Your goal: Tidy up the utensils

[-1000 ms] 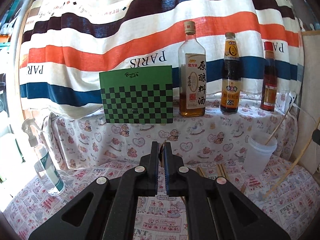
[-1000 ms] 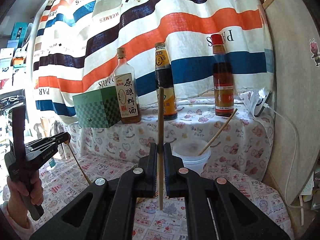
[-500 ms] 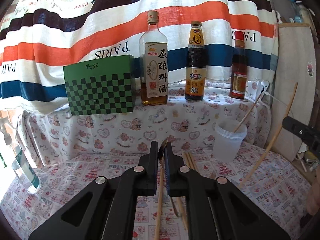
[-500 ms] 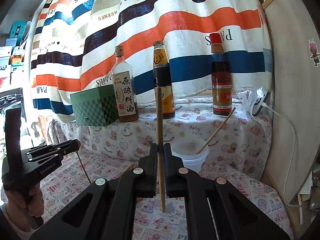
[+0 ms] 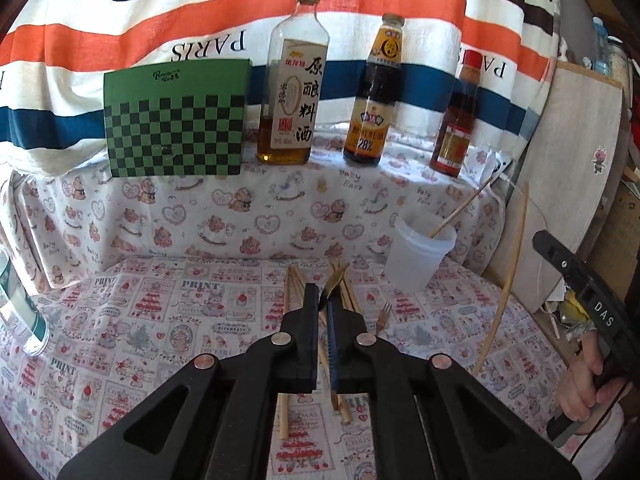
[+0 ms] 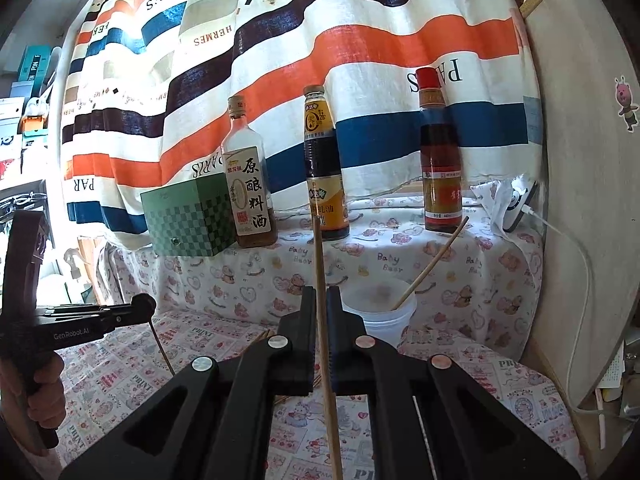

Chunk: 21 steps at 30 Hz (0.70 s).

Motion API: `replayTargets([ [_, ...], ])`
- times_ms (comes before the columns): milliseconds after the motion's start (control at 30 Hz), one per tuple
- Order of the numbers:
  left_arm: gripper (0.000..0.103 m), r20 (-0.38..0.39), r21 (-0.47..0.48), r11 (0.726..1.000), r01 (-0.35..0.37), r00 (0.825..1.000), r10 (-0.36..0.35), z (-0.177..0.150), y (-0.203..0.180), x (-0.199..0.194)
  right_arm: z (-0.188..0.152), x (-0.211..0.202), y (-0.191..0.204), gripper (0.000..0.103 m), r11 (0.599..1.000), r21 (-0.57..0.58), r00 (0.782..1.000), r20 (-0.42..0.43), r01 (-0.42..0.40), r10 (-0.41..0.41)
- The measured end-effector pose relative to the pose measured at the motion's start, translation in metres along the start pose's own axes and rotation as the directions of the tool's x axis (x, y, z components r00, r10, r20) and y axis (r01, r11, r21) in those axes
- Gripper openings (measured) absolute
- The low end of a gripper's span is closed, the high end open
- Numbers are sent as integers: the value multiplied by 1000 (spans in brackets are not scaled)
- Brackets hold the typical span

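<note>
My left gripper is shut on a gold spoon with a dark handle, held above the table. Below it lie several wooden chopsticks and a small gold fork. My right gripper is shut on one wooden chopstick, held upright. A translucent plastic cup stands at the right, by the shelf, with one chopstick leaning in it. The cup also shows in the right wrist view, just beyond the right gripper. The left gripper shows at the left of the right wrist view.
Three sauce bottles and a green checkered box stand on the raised shelf behind. A spray bottle stands at the table's left edge. A board leans at the right, with a white cable.
My left gripper has swung right and tilted down with the spoon, so the cup and table utensils come nearer the centre. My right gripper has moved slightly closer to the cup.
</note>
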<state>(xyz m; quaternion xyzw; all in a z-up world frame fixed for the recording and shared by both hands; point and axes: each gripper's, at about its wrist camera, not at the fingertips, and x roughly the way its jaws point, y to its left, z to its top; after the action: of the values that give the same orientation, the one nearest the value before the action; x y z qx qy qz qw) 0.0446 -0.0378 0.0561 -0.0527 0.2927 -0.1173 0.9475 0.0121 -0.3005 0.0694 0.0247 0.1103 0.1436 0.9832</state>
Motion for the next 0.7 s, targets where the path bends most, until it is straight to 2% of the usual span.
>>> replayTargets([
  [67, 2, -25, -16, 1000, 26, 999, -27, -1, 3, 3, 1, 0, -2, 5, 1000, 10, 1000, -5, 1, -1],
  [167, 2, 2, -7, 1000, 27, 1000, -27, -2, 1, -2, 1, 4, -6, 5, 1000, 19, 1000, -29, 7, -6],
  [233, 2, 27, -4, 1000, 29, 999, -29, -1, -1, -5, -1, 16, -9, 5, 999, 24, 995, -96, -21, 23],
  [333, 2, 88, -12, 1000, 19, 996, -18, 0, 1, -8, -9, 37, -19, 6, 994, 103, 980, -190, -34, 54],
  [400, 2, 135, -12, 1000, -15, 991, 16, 0, 1, -10, -18, 55, -23, 16, 988, 132, 953, -282, -75, 110],
  [433, 2, 159, -18, 999, -32, 987, 34, 1, 3, -10, -25, 64, -23, 26, 987, 140, 939, -320, -82, 124],
  [467, 2, 179, -24, 999, -48, 982, 52, 1, 4, -10, -31, 73, -22, 29, 986, 138, 923, -359, -91, 136],
  [567, 2, 200, -13, 993, -121, 972, 121, 1, 9, -5, -49, 94, -11, 29, 990, 90, 878, -459, -107, 136],
  [700, 2, 135, -36, 990, -133, 981, 137, 1, 20, 12, -62, 124, 11, 29, 983, 75, 794, -582, -166, 178],
])
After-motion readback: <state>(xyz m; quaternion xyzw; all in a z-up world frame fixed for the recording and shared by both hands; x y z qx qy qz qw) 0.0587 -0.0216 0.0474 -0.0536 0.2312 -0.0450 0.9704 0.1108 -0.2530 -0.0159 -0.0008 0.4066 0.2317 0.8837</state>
